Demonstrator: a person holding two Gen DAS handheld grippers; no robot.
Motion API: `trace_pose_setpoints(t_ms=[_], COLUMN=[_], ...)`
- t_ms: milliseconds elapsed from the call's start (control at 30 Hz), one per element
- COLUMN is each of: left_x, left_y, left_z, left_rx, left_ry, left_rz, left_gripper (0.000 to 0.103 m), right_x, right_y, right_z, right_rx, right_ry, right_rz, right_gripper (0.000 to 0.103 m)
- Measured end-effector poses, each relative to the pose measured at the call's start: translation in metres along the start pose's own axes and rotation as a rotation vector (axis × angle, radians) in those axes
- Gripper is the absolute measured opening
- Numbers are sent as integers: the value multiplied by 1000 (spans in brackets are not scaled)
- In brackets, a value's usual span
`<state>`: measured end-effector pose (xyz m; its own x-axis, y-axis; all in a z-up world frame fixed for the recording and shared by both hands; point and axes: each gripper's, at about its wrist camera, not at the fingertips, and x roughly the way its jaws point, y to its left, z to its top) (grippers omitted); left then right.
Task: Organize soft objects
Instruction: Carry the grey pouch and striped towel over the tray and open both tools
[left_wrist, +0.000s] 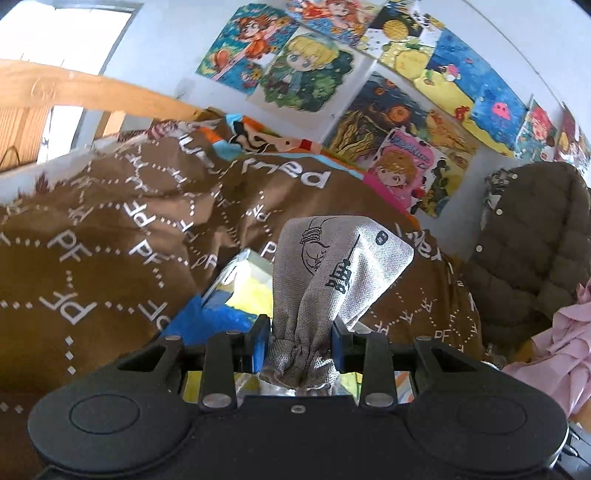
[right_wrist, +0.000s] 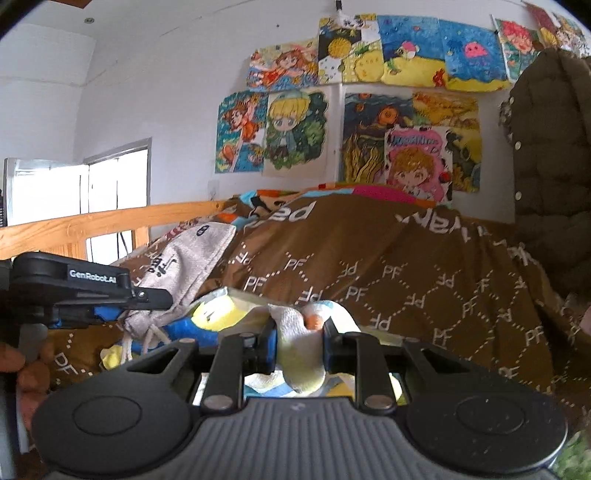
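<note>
Grey drawstring pouch (left_wrist: 332, 280) bunched at its gathered neck and pinched between the blue pads of the left gripper (left_wrist: 301, 345), body standing up and leaning right above the brown quilt (left_wrist: 110, 229). White-and-yellow plush toy (right_wrist: 301, 354) squeezed in the right gripper (right_wrist: 299, 349), orange spot showing just above the pads. Both held over a blue and yellow item (right_wrist: 207, 321) lying on the quilt near the wooden bed rail (right_wrist: 110, 221). Best carried level and kept well apart so the pouch cords do not snag the plush. Worth choosing a flat patch of quilt away from the rail edge, lowering until the fabric rests, then letting go one side at a time. Likely risk: pouch slipping out by its thin neck.
</note>
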<state>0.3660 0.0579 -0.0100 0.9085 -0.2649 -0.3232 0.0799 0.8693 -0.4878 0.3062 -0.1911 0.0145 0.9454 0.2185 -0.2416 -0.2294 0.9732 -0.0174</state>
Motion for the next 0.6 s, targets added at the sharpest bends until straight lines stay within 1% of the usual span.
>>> trace_pose_setpoints(t_ms=[100,200,333,433,600], left_x=[9,16,21,26,28], left_y=[6,7,3,2,-3], left_z=[-6,-12,-16,-19,-23], left_rx=[-2,18,65,102,160], left_ry=[35,67,97,138,160], left_rz=[0,11,32,49,71], left_gripper=[35,36,36,36,37], right_x=[6,11,16,21,25], right_y=[6,12,17,17,16], right_z=[-3,-6,-10,-13,-19], right_rx=[-12,-37,-58,-58,-61], right_ry=[38,67,101,145,192], right_rz=[15,15,2,-14,-40], right_gripper=[26,26,27,27,29])
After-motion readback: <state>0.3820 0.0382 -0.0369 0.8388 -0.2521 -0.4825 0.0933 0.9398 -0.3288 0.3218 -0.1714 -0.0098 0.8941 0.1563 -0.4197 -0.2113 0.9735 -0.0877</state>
